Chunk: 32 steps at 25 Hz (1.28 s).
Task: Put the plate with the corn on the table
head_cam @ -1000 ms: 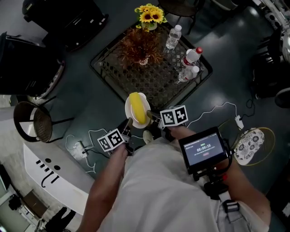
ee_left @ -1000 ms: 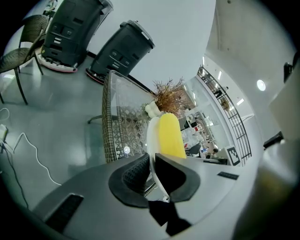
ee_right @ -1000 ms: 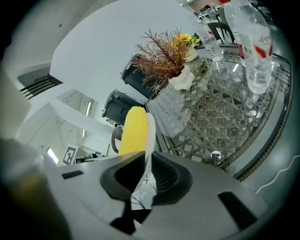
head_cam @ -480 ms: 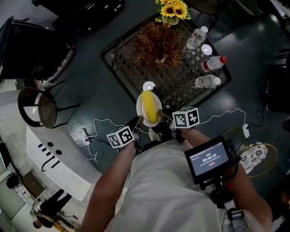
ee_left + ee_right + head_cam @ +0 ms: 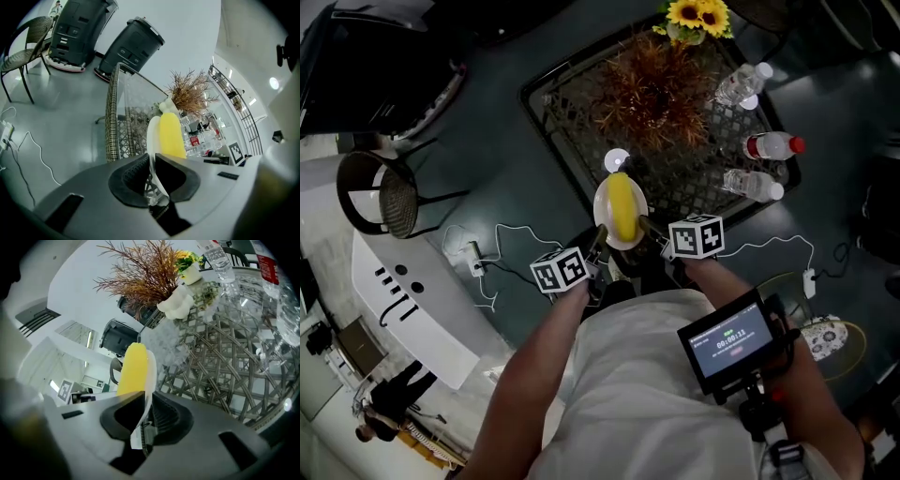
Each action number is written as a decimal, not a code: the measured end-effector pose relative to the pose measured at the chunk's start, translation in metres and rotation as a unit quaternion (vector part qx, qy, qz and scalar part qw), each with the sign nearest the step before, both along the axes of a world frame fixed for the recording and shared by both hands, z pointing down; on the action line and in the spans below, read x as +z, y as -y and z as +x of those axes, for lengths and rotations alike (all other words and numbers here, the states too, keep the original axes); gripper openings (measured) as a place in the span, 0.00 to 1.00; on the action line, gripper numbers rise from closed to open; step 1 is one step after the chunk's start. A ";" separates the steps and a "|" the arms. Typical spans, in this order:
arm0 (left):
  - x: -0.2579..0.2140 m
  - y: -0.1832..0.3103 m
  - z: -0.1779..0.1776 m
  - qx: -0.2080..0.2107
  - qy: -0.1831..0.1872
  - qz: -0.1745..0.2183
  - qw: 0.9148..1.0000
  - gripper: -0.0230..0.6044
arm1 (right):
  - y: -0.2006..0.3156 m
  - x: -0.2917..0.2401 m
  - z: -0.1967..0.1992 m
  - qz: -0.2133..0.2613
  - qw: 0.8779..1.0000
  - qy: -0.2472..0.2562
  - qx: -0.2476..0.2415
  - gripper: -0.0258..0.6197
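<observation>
White round plate (image 5: pixel 602 216) w/ smooth yellow corn cob (image 5: pixel 623 204) lying in it, held over near edge of the dark woven-lattice table (image 5: pixel 572 112) w/ glass top; touching or not, can't tell. Left gripper (image 5: pixel 598 251) clamps plate's near-left rim, right gripper (image 5: pixel 650 240) the near-right rim. Farther on table: bushy brown dried plant (image 5: pixel 661 89) in white pot, sunflowers (image 5: pixel 698 14); three clear plastic bottles (image 5: pixel 752 186) at right.

Both forearms reach forward, close together. The left hand-held gripper (image 5: pixel 600 246) clamps its jaws on one side of the plate (image 5: pixel 605 214) rim. Just beside it, the right hand-held gripper (image 5: pixel 649 234) clamps the opposite side, the two angled toward each other.
</observation>
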<state>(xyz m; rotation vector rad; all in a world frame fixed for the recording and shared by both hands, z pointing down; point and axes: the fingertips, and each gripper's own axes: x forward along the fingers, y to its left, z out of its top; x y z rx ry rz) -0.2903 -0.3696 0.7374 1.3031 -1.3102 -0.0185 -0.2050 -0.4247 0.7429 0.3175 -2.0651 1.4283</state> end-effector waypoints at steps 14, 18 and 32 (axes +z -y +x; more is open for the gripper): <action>0.032 0.042 -0.025 -0.027 0.043 -0.017 0.999 0.11 | 0.045 0.033 -0.029 0.025 0.999 -0.039 -0.014 0.11; 0.039 0.047 -0.034 -0.031 0.055 -0.026 0.998 0.11 | 0.049 0.042 -0.039 0.033 0.998 -0.052 -0.019 0.11; 0.058 0.048 -0.036 -0.007 0.098 -0.073 0.993 0.11 | 0.050 0.053 -0.045 0.086 0.988 -0.117 -0.047 0.11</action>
